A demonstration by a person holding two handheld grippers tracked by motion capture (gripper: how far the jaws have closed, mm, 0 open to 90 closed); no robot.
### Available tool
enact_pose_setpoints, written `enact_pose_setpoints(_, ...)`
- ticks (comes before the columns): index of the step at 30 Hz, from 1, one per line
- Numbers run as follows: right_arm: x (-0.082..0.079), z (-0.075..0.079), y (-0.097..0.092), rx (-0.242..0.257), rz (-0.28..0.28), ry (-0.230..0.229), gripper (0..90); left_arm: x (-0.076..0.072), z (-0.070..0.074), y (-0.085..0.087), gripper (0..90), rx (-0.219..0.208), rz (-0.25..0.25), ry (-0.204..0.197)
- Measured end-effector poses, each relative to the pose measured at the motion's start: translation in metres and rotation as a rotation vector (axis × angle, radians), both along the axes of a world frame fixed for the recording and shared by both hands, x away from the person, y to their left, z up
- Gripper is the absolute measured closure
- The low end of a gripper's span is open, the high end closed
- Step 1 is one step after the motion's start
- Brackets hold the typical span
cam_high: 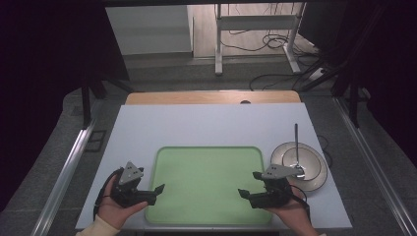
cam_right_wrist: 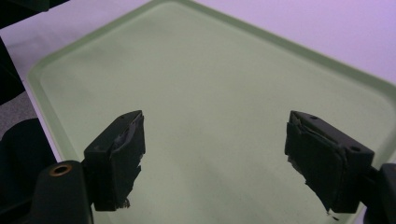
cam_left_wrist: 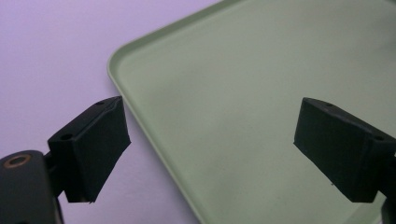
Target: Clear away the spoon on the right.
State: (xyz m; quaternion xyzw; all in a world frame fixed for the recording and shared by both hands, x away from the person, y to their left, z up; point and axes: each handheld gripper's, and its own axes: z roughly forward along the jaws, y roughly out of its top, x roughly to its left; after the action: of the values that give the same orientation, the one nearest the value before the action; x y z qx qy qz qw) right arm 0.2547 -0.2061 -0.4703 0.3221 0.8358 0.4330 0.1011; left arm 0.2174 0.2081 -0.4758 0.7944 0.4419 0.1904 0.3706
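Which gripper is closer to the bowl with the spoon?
Right. The right gripper hovers over the green tray's right edge, just beside the bowl. The left gripper is at the tray's left edge, the whole tray away.

The green tray (cam_high: 208, 183) lies flat on the tabletop (cam_high: 206, 125), a pale rectangle with rounded corners and a low raised rim, nothing on it. It sits between the two tools: the left hand-held gripper (cam_high: 152, 193) hangs over its near left edge with its jaws spread wide, one on either side of the rim (cam_left_wrist: 140, 121), and the right hand-held gripper (cam_high: 250, 185) hangs over its near right part, jaws likewise parted above bare green (cam_right_wrist: 210, 140). Neither one touches the tray, as far as I can see.
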Motion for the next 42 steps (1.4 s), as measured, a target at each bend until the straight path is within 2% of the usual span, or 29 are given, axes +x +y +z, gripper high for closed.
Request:
enact_pose_setpoints(4, 0.000, 0.003, -0.001, 0.012, -0.004, 0.000, 19.9, -0.002, 0.000, -0.001, 10.0, -0.001, 0.003, -0.004)
enact_pose_setpoints(6, 0.000, 0.011, 0.001, 0.046, 0.017, 0.012, 20.0, -0.004, 0.001, -0.001, 10.0, 0.012, -0.002, -0.012)
enact_pose_setpoints(7, 0.000, 0.011, 0.001, 0.046, 0.017, 0.012, 20.0, -0.004, 0.001, -0.001, 10.0, 0.012, -0.002, -0.012)
enact_pose_setpoints(8, 0.002, 0.016, 0.003, 0.036, 0.020, -0.002, 20.0, -0.005, 0.001, -0.002, 10.0, 0.016, -0.003, -0.012)
enact_pose_setpoints(11, 0.005, 0.022, 0.005, 0.040, 0.014, -0.004, 20.0, -0.005, 0.001, -0.001, 10.0, 0.013, -0.002, -0.011)
enact_pose_setpoints(13, 0.011, 0.030, 0.004, 0.070, 0.000, 0.019, 20.1, -0.006, 0.003, 0.000, 9.9, 0.008, -0.002, -0.017)
enact_pose_setpoints(17, 0.018, 0.039, 0.005, 0.070, 0.011, 0.018, 20.1, -0.006, 0.003, 0.000, 9.9, 0.008, -0.006, -0.014)
enact_pose_setpoints(18, 0.022, 0.045, 0.007, 0.063, 0.016, 0.007, 20.1, -0.005, 0.002, 0.000, 9.9, 0.007, -0.008, -0.011)
enact_pose_setpoints(19, 0.022, 0.045, 0.007, 0.063, 0.016, 0.007, 20.1, -0.005, 0.002, 0.000, 9.9, 0.007, -0.008, -0.011)
enact_pose_setpoints(20, 0.027, 0.053, 0.007, 0.067, 0.017, 0.000, 20.1, -0.005, 0.002, 0.000, 9.9, 0.006, -0.005, -0.010)
enact_pose_setpoints(25, 0.034, 0.066, 0.004, 0.078, 0.011, -0.016, 20.1, -0.006, 0.004, 0.001, 9.9, -0.001, 0.004, -0.017)
enact_pose_setpoints(28, 0.042, 0.078, -0.001, 0.087, -0.013, -0.028, 20.4, -0.007, 0.004, 0.000, 9.9, 0.002, 0.001, -0.020)
enact_pose_setpoints(33, 0.054, 0.079, -0.006, 0.062, -0.017, -0.029, 20.8, -0.007, 0.004, 0.002, 9.9, 0.000, 0.006, -0.022)
enact_pose_setpoints(42, 0.062, 0.076, -0.021, 0.073, -0.057, -0.019, 21.2, -0.006, 0.002, 0.000, 9.9, 0.010, 0.001, -0.016)
